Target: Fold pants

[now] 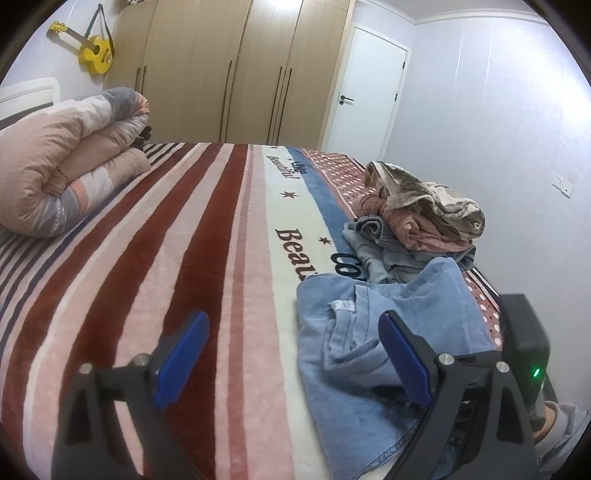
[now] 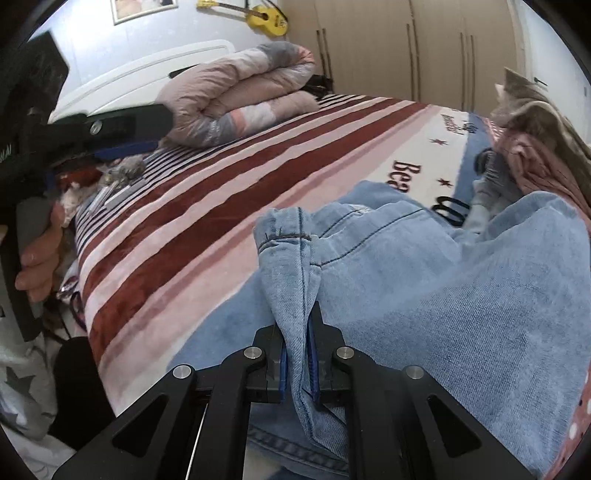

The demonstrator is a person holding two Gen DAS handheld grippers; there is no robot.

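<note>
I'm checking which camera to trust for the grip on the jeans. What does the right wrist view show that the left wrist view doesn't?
Only the right wrist view shows the right gripper shut on a fold of the blue jeans, with a hand holding the left tool and a framed picture on the wall.

Only the left wrist view shows the left gripper, open and empty over the striped blanket, plus the white door.

Both share the jeans, blanket, rolled quilt, clothes pile and yellow guitar.

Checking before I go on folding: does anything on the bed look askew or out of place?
The jeans lie rumpled and half-folded, one edge pinched up in the right gripper. Behind them an unfolded clothes pile sits at the bed's edge. Nothing looks damaged.
</note>
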